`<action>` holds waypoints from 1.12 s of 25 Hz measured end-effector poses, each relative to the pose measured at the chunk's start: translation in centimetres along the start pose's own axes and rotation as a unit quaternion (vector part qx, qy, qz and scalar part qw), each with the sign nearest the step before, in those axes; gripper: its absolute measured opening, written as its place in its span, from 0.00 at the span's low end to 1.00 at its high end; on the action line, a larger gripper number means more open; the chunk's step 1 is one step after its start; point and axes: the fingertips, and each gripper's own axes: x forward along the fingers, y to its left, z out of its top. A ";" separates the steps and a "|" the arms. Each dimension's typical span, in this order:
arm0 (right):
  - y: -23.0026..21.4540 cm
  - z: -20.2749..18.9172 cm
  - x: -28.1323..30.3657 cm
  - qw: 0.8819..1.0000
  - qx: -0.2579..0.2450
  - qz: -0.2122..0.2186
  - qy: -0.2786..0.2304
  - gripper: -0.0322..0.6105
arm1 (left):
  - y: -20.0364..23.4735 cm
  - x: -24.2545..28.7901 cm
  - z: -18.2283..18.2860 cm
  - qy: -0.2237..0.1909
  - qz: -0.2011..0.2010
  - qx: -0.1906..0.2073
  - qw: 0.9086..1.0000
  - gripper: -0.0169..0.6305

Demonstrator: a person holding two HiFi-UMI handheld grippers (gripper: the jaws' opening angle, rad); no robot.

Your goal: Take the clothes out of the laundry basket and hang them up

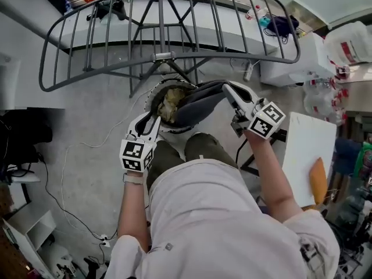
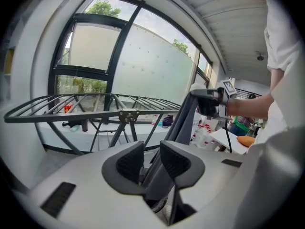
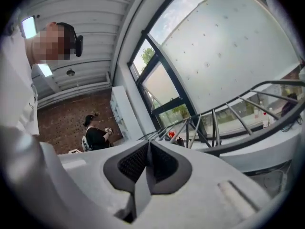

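Garment (image 1: 200, 103) slants lengthwise up to right hand-held gripper (image 1: 228, 88).

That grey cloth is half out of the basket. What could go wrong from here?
1. Only the right gripper pinches the cloth, by a thin edge; the left gripper has its jaws apart around it, so it may slip free.
2. Its lower end lies in the basket on other clothes and might drag one out.

Seen from my remote desk: white short-sleeved shirt (image 1: 215, 225), olive trousers (image 1: 204, 146); the white-shelled left gripper (image 1: 153, 122) and right gripper (image 1: 228, 88) bear black-and-white marker cubes (image 1: 135, 155).
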 end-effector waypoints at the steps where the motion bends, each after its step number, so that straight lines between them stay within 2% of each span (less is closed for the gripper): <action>1: 0.7 1.5 -0.1 1.000 -0.003 0.000 -0.018 0.07 | -0.4 0.5 0.3 0.002 -0.014 0.010 1.000 0.17; 5: 3.0 7.6 -0.5 0.996 -0.018 -0.007 -0.089 0.07 | -2.6 2.8 0.6 0.021 -0.072 0.051 0.996 0.26; 9: 5.3 12.7 -0.5 0.989 -0.048 -0.007 -0.137 0.07 | -4.4 5.7 0.5 0.042 -0.105 0.090 0.990 0.36; 13: 7.4 17.0 -1.2 0.981 -0.077 -0.004 -0.176 0.07 | -6.1 9.1 1.1 0.046 -0.122 0.109 0.985 0.44; 16: 9.2 19.7 -1.7 0.975 -0.088 0.005 -0.202 0.07 | -6.3 11.4 1.1 0.057 -0.118 0.134 0.982 0.48; 22: 11.5 25.0 -4.4 0.959 -0.108 0.025 -0.261 0.07 | -5.7 14.0 -0.3 0.110 -0.123 0.137 0.977 0.48; 23: 11.5 25.7 -5.0 0.957 -0.114 0.024 -0.267 0.07 | -5.4 13.8 0.0 0.108 -0.116 0.140 0.977 0.40; 24: 11.3 26.2 -5.7 0.955 -0.121 0.019 -0.270 0.07 | -4.9 13.5 0.4 0.102 -0.105 0.142 0.979 0.19; 25: 10.9 26.6 -6.5 0.954 -0.126 0.010 -0.273 0.07 | -4.3 13.1 1.0 0.092 -0.091 0.140 0.982 0.05; 28: 8.6 27.0 -9.3 0.951 -0.115 -0.023 -0.285 0.07 | -1.8 11.5 3.1 0.062 -0.049 0.108 0.991 0.04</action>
